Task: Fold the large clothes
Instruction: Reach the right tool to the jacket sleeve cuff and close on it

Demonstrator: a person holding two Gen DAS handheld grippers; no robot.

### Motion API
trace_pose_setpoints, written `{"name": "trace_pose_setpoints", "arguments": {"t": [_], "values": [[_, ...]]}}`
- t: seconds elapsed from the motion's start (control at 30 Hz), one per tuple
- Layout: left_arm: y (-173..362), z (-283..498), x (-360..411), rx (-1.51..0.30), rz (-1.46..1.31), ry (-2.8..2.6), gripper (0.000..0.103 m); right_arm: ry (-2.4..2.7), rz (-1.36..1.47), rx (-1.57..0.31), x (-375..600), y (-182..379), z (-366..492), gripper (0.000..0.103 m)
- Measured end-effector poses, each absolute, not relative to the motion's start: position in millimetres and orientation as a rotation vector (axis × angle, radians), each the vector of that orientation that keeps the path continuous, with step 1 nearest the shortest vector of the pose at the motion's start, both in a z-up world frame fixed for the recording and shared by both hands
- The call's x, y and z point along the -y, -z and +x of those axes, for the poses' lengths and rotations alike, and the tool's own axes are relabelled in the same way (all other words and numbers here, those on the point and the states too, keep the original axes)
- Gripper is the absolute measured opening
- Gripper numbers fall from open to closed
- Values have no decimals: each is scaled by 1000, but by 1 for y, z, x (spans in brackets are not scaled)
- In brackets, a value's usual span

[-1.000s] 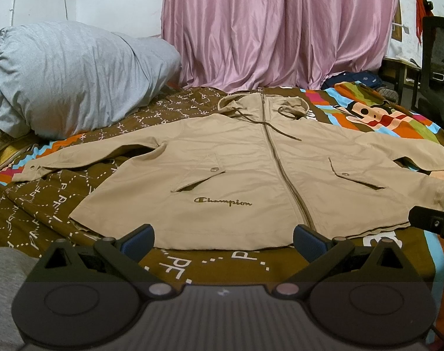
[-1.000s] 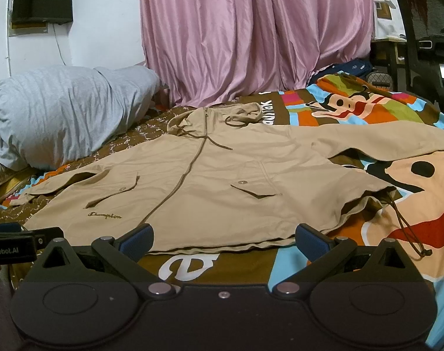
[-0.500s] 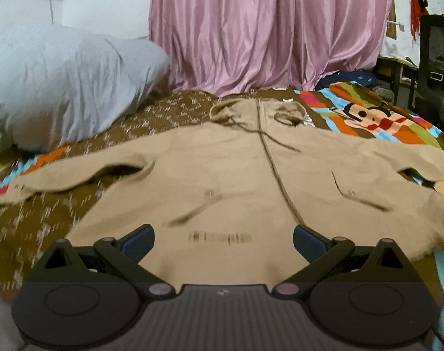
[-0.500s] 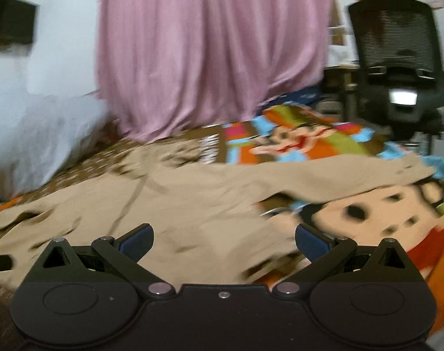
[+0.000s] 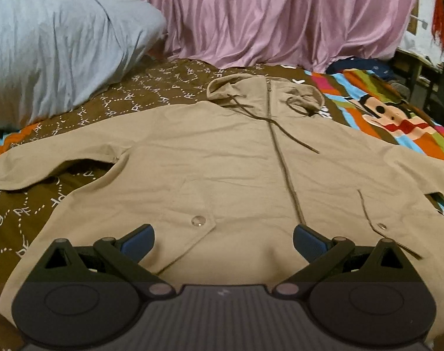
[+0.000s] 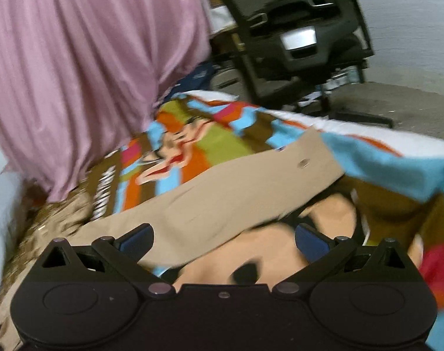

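Lay flat and unfolded, front up and zipped, on the patterned bed (image 5: 151,93): tan hooded jacket (image 5: 222,169). Hovered over its lower front with jaws apart, holding nothing: left gripper (image 5: 223,241). Pointed along the outstretched sleeve (image 6: 222,193), likewise spread and empty: right gripper (image 6: 224,241). Judged the opening step: sleeve first. Called for next: reaching the cuff, clamping, carrying it inward across the chest.

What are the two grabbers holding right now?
Nothing. The left hand-held gripper is open above the tan hooded jacket, and the right hand-held gripper is open above the jacket's sleeve. No fabric is pinched.
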State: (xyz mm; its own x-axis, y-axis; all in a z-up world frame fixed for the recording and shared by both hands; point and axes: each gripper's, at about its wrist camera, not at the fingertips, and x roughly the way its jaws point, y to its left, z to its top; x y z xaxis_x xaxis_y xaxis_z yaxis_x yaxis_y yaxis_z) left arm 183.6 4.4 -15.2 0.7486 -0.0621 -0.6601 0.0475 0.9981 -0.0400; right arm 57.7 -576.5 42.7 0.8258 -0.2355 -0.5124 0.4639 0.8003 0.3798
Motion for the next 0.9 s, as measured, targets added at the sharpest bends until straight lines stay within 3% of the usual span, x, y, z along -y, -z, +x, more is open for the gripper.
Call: {"name": "trace_pose_setpoints", "arguments": {"t": [0.47, 0.63, 0.73, 0.9], "values": [[23, 197, -8, -749, -40, 32, 102, 762, 753, -450, 660, -1, 114, 68], [21, 203, -9, -702, 26, 55, 102, 822, 754, -436, 667, -8, 122, 43], [21, 205, -7, -644, 77, 57, 102, 847, 684, -443, 663, -17, 129, 20], [28, 195, -21, -587, 32, 67, 102, 824, 525, -445, 644, -40, 141, 8]]}}
